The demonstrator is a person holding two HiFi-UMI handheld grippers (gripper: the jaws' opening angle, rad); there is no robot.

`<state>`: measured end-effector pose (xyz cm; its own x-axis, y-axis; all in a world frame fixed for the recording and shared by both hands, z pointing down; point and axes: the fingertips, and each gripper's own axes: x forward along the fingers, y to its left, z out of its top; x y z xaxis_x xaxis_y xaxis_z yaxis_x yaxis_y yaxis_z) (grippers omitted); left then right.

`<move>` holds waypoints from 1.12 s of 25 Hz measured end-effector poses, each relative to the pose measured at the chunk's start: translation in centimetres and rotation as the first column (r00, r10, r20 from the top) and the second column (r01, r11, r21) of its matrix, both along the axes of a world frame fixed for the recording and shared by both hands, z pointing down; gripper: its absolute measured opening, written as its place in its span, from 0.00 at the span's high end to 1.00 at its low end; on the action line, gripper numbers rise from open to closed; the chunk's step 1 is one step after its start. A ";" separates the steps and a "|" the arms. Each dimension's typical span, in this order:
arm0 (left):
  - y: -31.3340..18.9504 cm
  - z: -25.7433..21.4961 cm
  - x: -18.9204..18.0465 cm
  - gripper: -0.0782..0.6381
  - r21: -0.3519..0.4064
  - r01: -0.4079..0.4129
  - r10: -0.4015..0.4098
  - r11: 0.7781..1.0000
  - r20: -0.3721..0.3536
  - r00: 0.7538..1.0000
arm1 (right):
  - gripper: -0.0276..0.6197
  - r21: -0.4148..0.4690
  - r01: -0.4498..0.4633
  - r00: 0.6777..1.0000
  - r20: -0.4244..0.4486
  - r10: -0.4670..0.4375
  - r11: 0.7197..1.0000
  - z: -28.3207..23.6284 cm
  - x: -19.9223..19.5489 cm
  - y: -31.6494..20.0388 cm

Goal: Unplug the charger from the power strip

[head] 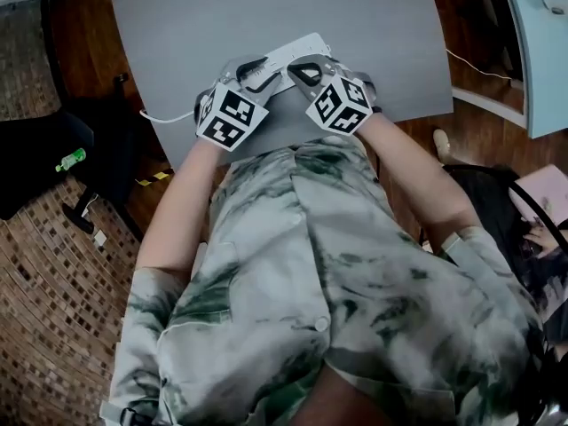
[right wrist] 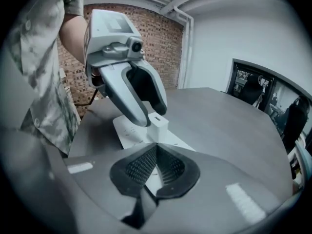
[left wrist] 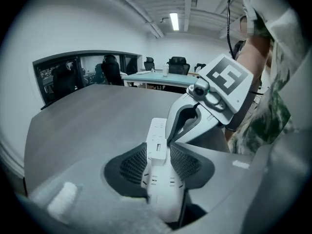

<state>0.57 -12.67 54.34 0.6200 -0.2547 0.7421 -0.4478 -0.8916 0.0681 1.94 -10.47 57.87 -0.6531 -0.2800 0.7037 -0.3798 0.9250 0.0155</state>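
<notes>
A white power strip [head: 300, 49] lies on the grey table [head: 355, 16] with a white charger [left wrist: 157, 141] standing plugged into it. My left gripper [left wrist: 158, 156] is open, its ribbed pads close at either side of the charger. In the right gripper view, the left gripper's fingers [right wrist: 138, 112] flank the charger [right wrist: 158, 124] from above. My right gripper [right wrist: 156, 152] is shut, its tips meeting just over the strip [right wrist: 134, 133], a little short of the charger. Both grippers [head: 257, 76] [head: 308, 67] sit side by side near the table's front edge. Whether the right tips touch the strip is unclear.
The strip's white cord [head: 164, 116] hangs off the table's left edge. A green bottle [head: 71, 160] lies on a dark seat at the left. Office chairs and another table [left wrist: 161, 77] stand beyond the far edge. A brick wall [right wrist: 161, 43] is behind the person.
</notes>
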 end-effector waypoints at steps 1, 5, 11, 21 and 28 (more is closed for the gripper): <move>-0.2 0.5 0.4 0.67 -0.005 -0.016 0.016 1.000 0.013 1.000 | 0.95 0.006 0.009 1.000 0.007 -0.009 1.000 0.0 0.0 0.0; -0.7 2.1 1.1 0.70 -0.011 -0.088 0.088 0.996 0.078 0.993 | 0.95 -0.009 0.033 0.999 0.012 -0.033 0.999 0.0 -0.3 -0.3; -0.2 2.1 1.5 0.75 -0.020 -0.126 0.128 0.992 0.107 0.986 | 0.95 -0.061 0.006 1.000 0.012 -0.005 0.998 -0.2 -0.2 -0.1; 0.1 2.1 1.2 0.75 -0.042 -0.146 0.151 0.988 0.162 0.975 | 0.95 -0.120 -0.033 0.999 -0.003 0.033 0.992 -0.2 -0.6 0.1; -4.7 -6.3 1.2 0.75 0.064 -0.089 0.088 0.994 0.033 0.996 | 0.95 -0.131 -0.033 0.999 -0.004 0.033 0.991 -0.2 0.0 -0.2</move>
<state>1.77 -17.36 48.09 0.6201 -0.2480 0.7443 -0.3679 -0.9299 -0.0034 1.92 -10.68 57.70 -0.6440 -0.2065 0.7366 -0.4103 0.9059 -0.1047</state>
